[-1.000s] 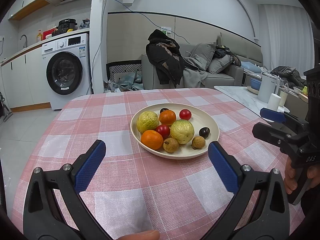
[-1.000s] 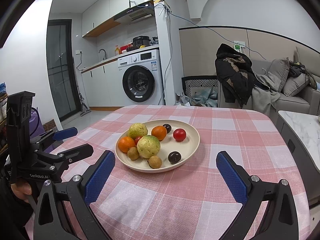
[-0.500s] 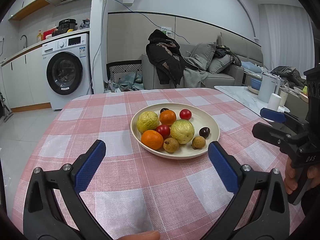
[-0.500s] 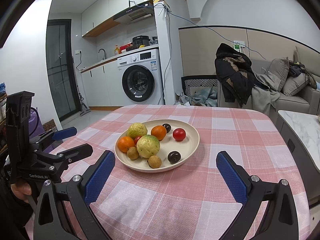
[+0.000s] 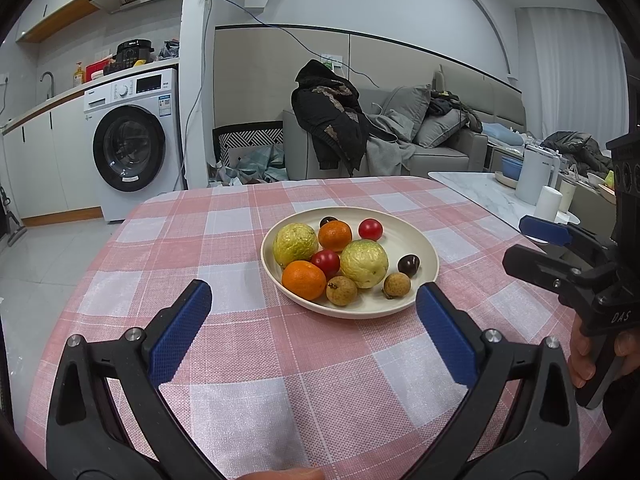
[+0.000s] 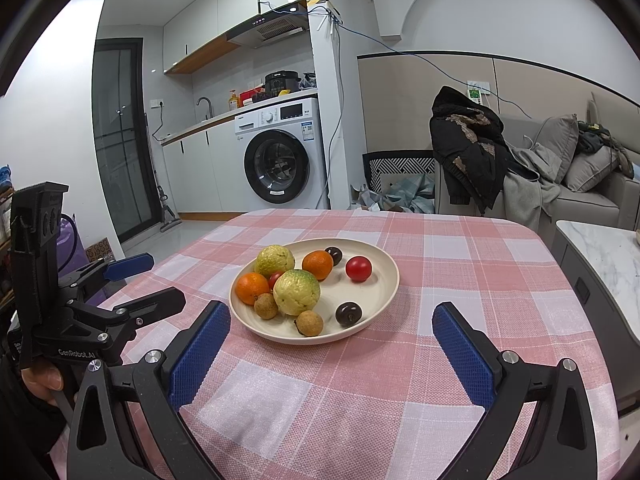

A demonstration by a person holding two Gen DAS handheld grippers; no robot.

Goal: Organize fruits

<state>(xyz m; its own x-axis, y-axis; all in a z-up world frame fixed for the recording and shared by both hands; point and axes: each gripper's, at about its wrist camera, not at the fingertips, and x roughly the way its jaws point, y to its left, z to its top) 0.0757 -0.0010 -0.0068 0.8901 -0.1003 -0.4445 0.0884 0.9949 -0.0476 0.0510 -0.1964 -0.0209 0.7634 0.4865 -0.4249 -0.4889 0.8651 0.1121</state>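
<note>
**Fruit plate on a checked table, both grippers spread wide**

A round table under a pink-and-white checked cloth carries one cream plate near its middle. On the plate lie two yellow-green guavas, two oranges, two red tomatoes, two brown longans and two dark round fruits.

The left gripper hovers above the cloth at the plate's 6 o'clock, its blue-padded fingers wide apart and holding nothing. The right gripper sits likewise, fingers spread and empty.

Beyond the table, a white washing machine stands at 10 o'clock under a kitchen counter, a grey sofa draped with a black jacket at 1 o'clock, and a marble side table with a white kettle at 3 o'clock.
</note>
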